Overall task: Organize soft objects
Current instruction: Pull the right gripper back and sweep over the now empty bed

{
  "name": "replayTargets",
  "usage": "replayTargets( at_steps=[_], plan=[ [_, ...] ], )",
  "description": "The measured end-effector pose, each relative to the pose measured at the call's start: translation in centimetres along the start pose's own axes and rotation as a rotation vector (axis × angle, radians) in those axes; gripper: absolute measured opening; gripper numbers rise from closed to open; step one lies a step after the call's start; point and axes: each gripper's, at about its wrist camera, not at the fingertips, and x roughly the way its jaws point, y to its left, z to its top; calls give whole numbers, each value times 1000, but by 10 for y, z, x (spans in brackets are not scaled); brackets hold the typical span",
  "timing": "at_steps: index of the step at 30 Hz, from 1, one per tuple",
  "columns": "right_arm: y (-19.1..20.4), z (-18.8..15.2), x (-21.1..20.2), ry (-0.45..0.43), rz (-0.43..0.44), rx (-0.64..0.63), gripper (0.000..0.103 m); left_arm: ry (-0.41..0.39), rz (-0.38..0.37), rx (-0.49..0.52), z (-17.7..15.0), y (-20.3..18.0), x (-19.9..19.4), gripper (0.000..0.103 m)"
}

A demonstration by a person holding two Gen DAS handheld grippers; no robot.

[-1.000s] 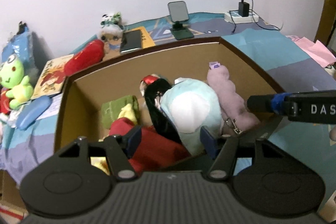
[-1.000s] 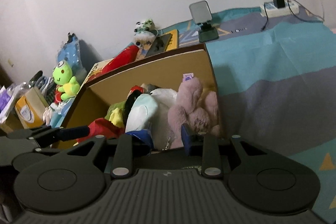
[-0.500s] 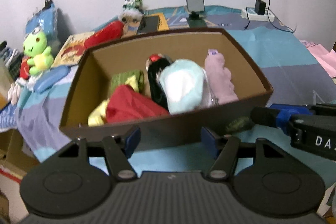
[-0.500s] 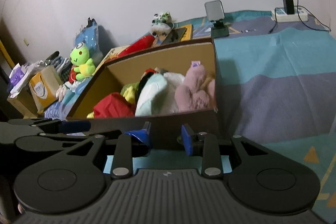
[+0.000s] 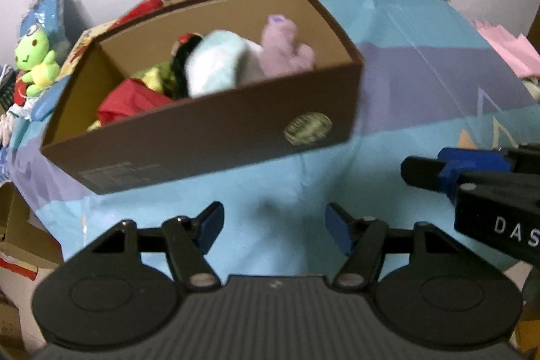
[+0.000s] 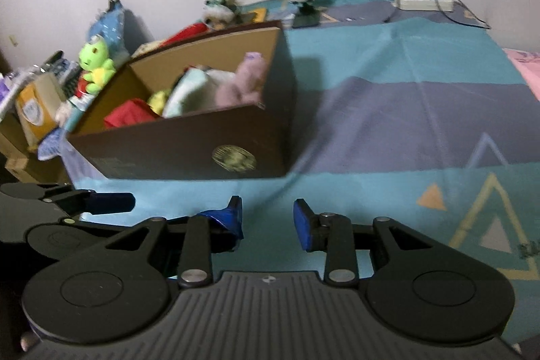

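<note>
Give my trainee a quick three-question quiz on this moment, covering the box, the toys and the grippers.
1. True or false: the pink plush lies inside the cardboard box.
2. Where is the green frog plush? A) in the box B) outside the box, beyond its left end C) in a gripper
3. What is between the fingers of the left gripper and of the right gripper?

Key
1. True.
2. B.
3. Nothing; both are open and empty over the blue patterned cloth.
</note>
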Motion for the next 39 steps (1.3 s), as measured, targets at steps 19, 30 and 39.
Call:
replayTargets(
  at_steps=[19, 30, 39],
  plan=[
    [-65, -20, -5, 72, -202, 158, 18, 112, -47, 148, -7, -69, 21, 71],
    [-80, -14, -7, 66, -267, 213, 18, 81, -71, 179, 10, -77, 20, 72],
    [-74, 12, -23, -18, -276, 203, 19, -20, -94, 156, 41, -72, 0, 73]
  ],
)
